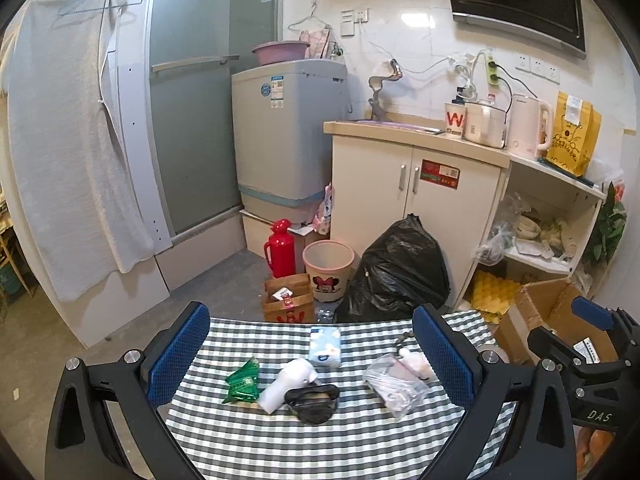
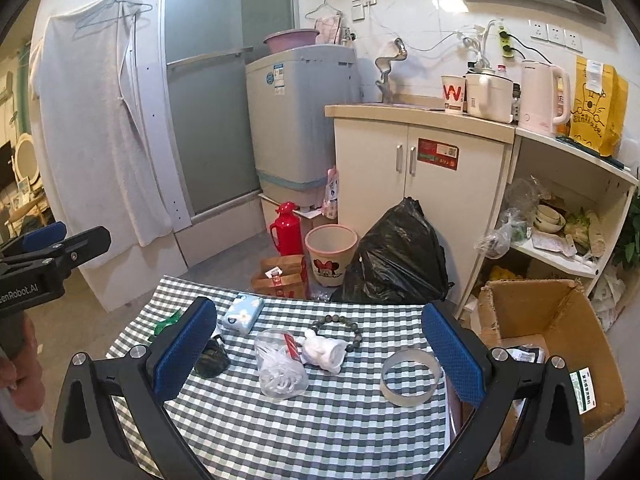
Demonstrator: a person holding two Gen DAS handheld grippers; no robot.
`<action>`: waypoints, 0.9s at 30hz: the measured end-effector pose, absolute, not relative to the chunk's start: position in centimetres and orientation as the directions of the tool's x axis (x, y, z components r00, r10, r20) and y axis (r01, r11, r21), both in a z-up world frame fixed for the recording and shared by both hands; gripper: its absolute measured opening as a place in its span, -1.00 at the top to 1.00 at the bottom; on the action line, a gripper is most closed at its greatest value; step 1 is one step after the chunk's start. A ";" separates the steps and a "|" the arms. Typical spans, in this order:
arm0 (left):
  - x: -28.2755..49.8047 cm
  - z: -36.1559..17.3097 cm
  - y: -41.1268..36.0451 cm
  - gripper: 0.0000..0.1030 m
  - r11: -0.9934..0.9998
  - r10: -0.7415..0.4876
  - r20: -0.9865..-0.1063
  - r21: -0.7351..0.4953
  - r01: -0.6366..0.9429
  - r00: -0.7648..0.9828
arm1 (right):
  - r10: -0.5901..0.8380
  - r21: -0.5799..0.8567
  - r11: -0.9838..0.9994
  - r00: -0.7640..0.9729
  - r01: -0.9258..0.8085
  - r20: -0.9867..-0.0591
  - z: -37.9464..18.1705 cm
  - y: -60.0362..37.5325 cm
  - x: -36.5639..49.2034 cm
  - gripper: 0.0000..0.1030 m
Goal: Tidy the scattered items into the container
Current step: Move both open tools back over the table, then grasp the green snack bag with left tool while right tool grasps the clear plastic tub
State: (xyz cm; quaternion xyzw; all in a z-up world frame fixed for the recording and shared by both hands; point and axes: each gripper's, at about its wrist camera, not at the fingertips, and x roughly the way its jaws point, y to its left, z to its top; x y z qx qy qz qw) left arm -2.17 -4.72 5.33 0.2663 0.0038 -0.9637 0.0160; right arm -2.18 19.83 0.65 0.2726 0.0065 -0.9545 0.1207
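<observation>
Hovering over a table draped in a green-and-white checked cloth [image 2: 320,420], both grippers hang with nothing between their blue pads. Biggest of the task pieces is the open brown cardboard box [image 2: 576,344], sitting on the floor just off the table's right edge, with a few packets already inside. The left gripper [image 1: 312,356] has its jaws spread wide above the near half of the cloth; the right gripper [image 2: 320,352] is spread just as wide, framing the middle of the table.

On the cloth: a pale blue tissue pack with white flowers [image 1: 325,345] lies at the far edge. A white cylindrical bottle [image 1: 286,384] lies on its side, touching a dark oval pouch [image 1: 313,402] in front of it. A clear plastic bag of white bits [image 2: 280,368] sits mid-table, with a white crumpled cloth piece [image 2: 324,352] just beside it. A grey metal ring [image 2: 410,376] stands near the right edge. A crinkled green foil packet [image 1: 243,380] rests on the left side. A dark bead bracelet [image 2: 340,328] lies behind the white piece.
</observation>
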 end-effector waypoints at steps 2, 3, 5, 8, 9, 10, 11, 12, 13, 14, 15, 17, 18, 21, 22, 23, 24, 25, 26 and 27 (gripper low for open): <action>-2.5 4.9 -5.3 -1.00 -1.000 -0.027 -0.525 0.001 0.031 -0.851 | -0.238 0.054 -0.967 -0.816 0.247 -0.527 0.4 19.2 -2.5 -0.99; -2.7 4.6 -5.6 -1.00 -1.000 -0.026 -0.530 0.000 0.031 -0.848 | -0.242 0.052 -0.966 -0.812 0.254 -0.531 0.1 18.9 -2.7 -0.99; -3.1 4.2 -6.1 -1.00 -1.000 -0.028 -0.541 0.003 0.031 -0.840 | -0.252 0.049 -0.962 -0.803 0.269 -0.540 -0.3 18.3 -3.0 -0.99; -3.7 3.4 -6.9 -1.00 -1.000 -0.030 -0.557 0.010 0.029 -0.830 | -0.263 0.046 -0.957 -0.785 0.288 -0.560 -1.2 17.4 -3.8 -0.99; -3.9 3.1 -7.1 -1.00 -0.999 -0.032 -0.562 0.012 0.031 -0.826 | -0.266 0.045 -0.955 -0.780 0.294 -0.566 -1.4 17.0 -4.0 -0.99; -4.2 2.9 -7.4 -1.00 -0.999 -0.034 -0.568 0.014 0.032 -0.823 | -0.268 0.042 -0.954 -0.774 0.298 -0.573 -1.7 16.7 -4.3 -0.99; -4.4 2.6 -7.6 -1.00 -0.999 -0.037 -0.573 0.014 0.035 -0.818 | -0.269 0.039 -0.952 -0.769 0.303 -0.581 -2.0 16.4 -4.5 -0.99; -4.6 2.3 -7.8 -1.00 -0.999 -0.038 -0.580 0.015 0.036 -0.814 | -0.270 0.037 -0.951 -0.763 0.308 -0.587 -2.3 16.1 -4.7 -0.99; -4.9 2.0 -8.0 -1.00 -0.999 -0.039 -0.586 0.015 0.037 -0.809 | -0.272 0.036 -0.949 -0.758 0.312 -0.593 -2.6 15.9 -4.9 -0.99; -5.1 1.7 -8.1 -1.00 -0.999 -0.041 -0.591 0.017 0.039 -0.806 | -0.273 0.035 -0.948 -0.754 0.316 -0.598 -2.8 15.7 -5.1 -0.99; -5.3 1.4 -8.3 -1.00 -0.999 -0.044 -0.596 0.018 0.041 -0.802 | -0.273 0.034 -0.947 -0.749 0.319 -0.604 -3.1 15.5 -5.2 -0.99; -5.9 0.7 -8.8 -1.00 -0.999 -0.048 -0.609 0.018 0.047 -0.792 | -0.277 0.033 -0.944 -0.737 0.327 -0.616 -3.6 15.1 -5.6 -0.99; -6.2 0.4 -9.1 -1.00 -0.999 -0.050 -0.616 0.018 0.050 -0.786 | -0.278 0.033 -0.943 -0.732 0.330 -0.622 -3.9 15.0 -5.8 -0.99; -7.0 -0.7 -9.9 -1.00 -0.998 -0.058 -0.634 0.018 0.060 -0.771 | -0.281 0.036 -0.940 -0.714 0.338 -0.641 -4.7 14.6 -6.4 -0.99; -7.3 -1.1 -10.3 -1.00 -0.998 -0.060 -0.640 0.018 0.063 -0.766 | -0.282 0.036 -0.939 -0.708 0.342 -0.647 -5.1 14.4 -6.6 -0.99; -7.6 -1.5 -10.5 -1.00 -0.998 -0.061 -0.647 0.017 0.066 -0.760 | -0.283 0.035 -0.938 -0.702 0.345 -0.654 -5.4 14.3 -6.8 -0.99; -7.9 -1.9 -10.8 -1.00 -0.998 -0.062 -0.654 0.016 0.068 -0.754 | -0.283 0.034 -0.937 -0.696 0.349 -0.660 -5.7 14.1 -7.0 -0.99; -8.3 -2.4 -11.1 -1.00 -0.997 -0.061 -0.662 0.014 0.070 -0.747 | -0.282 0.033 -0.936 -0.689 0.352 -0.668 -6.0 13.9 -7.3 -0.99; -8.6 -2.8 -11.4 -1.00 -0.997 -0.061 -0.669 0.012 0.072 -0.740 | -0.281 0.031 -0.935 -0.683 0.354 -0.675 -6.3 13.8 -7.5 -0.99; -8.9 -3.3 -11.8 -1.00 -0.997 -0.062 -0.679 0.010 0.075 -0.732 | -0.280 0.030 -0.934 -0.676 0.356 -0.682 -6.6 13.7 -7.8 -0.99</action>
